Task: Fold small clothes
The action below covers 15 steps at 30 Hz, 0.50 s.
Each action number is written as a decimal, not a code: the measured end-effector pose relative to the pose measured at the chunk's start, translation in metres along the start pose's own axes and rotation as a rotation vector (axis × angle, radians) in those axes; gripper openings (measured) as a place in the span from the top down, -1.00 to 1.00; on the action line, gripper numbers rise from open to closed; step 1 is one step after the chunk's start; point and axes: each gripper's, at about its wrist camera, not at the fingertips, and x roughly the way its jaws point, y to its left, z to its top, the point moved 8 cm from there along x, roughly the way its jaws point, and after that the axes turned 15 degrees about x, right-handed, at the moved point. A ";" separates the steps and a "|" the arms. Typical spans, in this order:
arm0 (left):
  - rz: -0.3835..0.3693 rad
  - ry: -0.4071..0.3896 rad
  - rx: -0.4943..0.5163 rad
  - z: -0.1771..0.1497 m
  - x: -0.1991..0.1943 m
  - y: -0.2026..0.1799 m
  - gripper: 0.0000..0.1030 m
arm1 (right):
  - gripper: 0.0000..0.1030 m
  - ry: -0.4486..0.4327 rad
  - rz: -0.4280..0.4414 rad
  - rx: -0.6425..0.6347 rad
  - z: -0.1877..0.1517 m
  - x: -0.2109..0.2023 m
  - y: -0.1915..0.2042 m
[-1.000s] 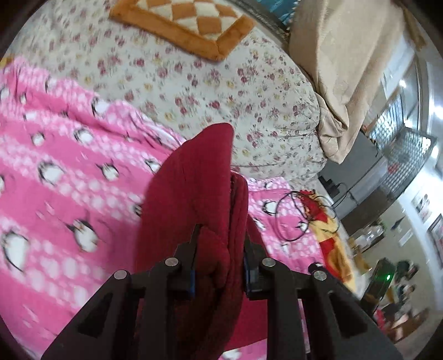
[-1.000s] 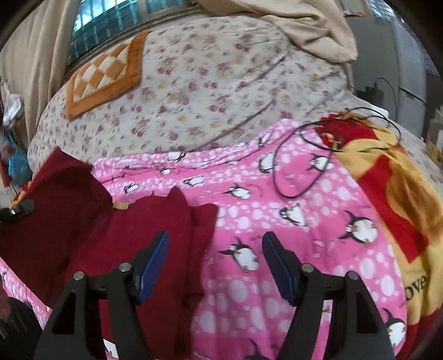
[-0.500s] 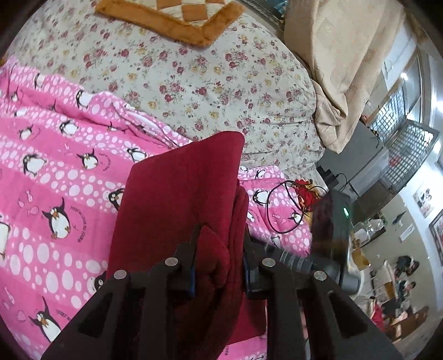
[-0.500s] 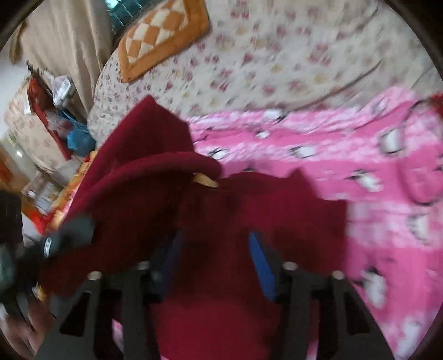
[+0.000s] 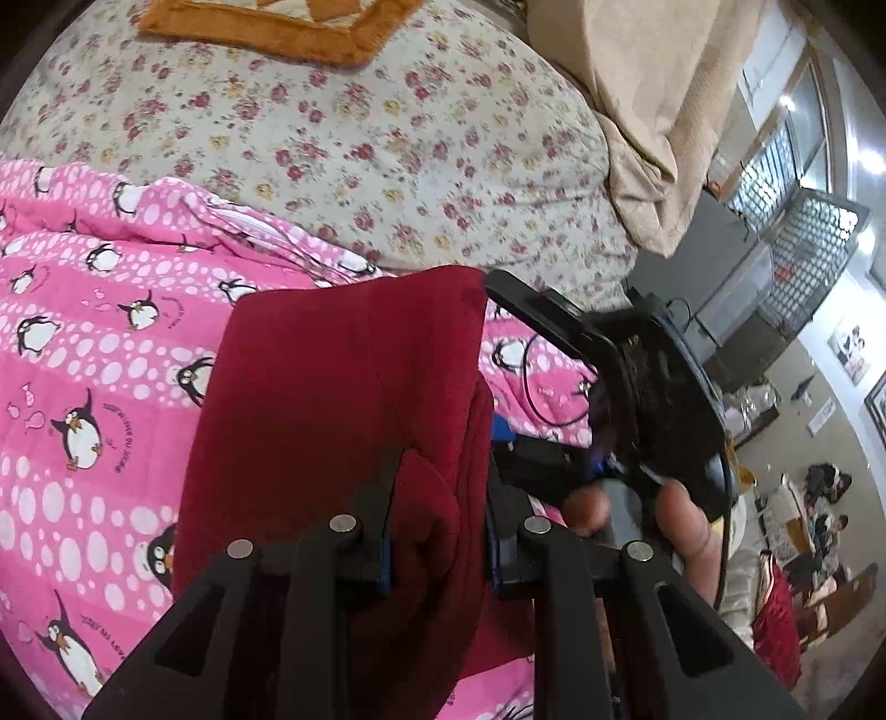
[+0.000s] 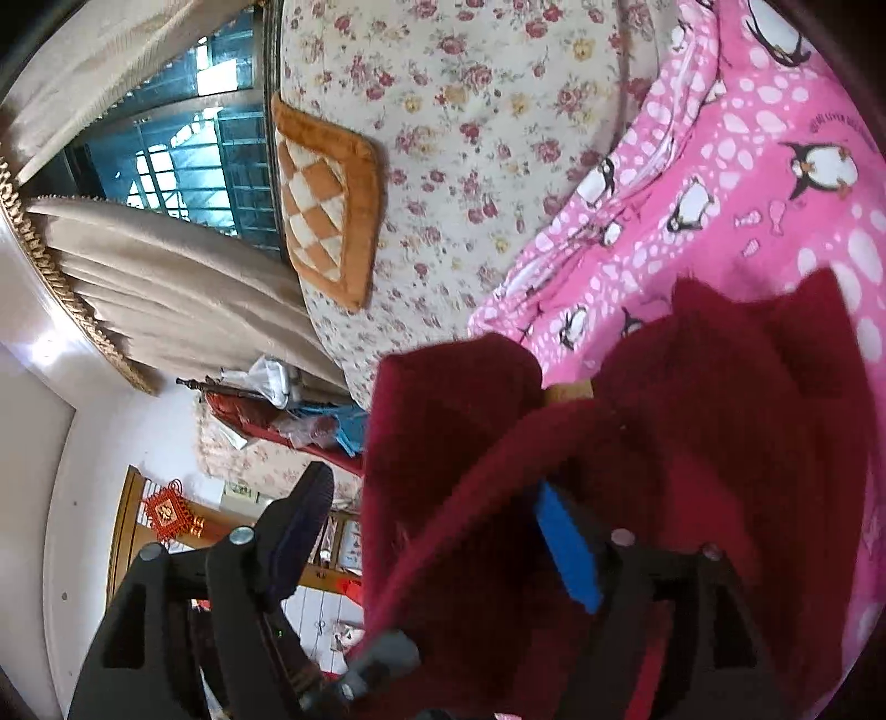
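Left wrist view: my left gripper [image 5: 437, 531] occupies the lower centre of the frame, its two fingers clamped on a bunched fold of the dark red garment [image 5: 343, 399]. From that pinch the garment rises as a broad flat panel to the frame's centre, lifted in front of the pink penguin blanket [image 5: 94, 354], which fills the left half. Above it lies the floral bedspread [image 5: 354, 138], with the orange checkered cushion [image 5: 266, 22] at the top edge and a beige cloth [image 5: 653, 111] at upper right. At centre right, my right hand [image 5: 681, 526] grips the black body of the other tool just beside the garment's right edge.

Right wrist view: my right gripper [image 6: 437, 548] sits at the bottom of the frame, its fingers set wide apart. The blue pad of one finger [image 6: 570, 559] lies against the garment [image 6: 692, 443], whose folds spread across the lower right and drape into the gap; the other finger [image 6: 299, 526] stands clear at lower left. The blanket [image 6: 747, 183] fills the upper right, the cushion [image 6: 326, 205] lies at upper centre, and curtains [image 6: 166, 288] hang at left.
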 end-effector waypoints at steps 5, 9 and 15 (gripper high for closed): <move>-0.027 0.045 0.027 -0.005 0.015 -0.018 0.92 | -0.05 -0.044 -0.078 -0.090 0.018 -0.009 0.000; -0.026 0.076 0.049 -0.004 0.032 -0.032 0.91 | 0.53 -0.090 -0.166 -0.216 0.030 -0.025 0.006; 0.012 0.128 0.037 -0.009 0.069 -0.044 0.91 | 0.66 -0.069 -0.278 -0.325 0.052 -0.028 -0.006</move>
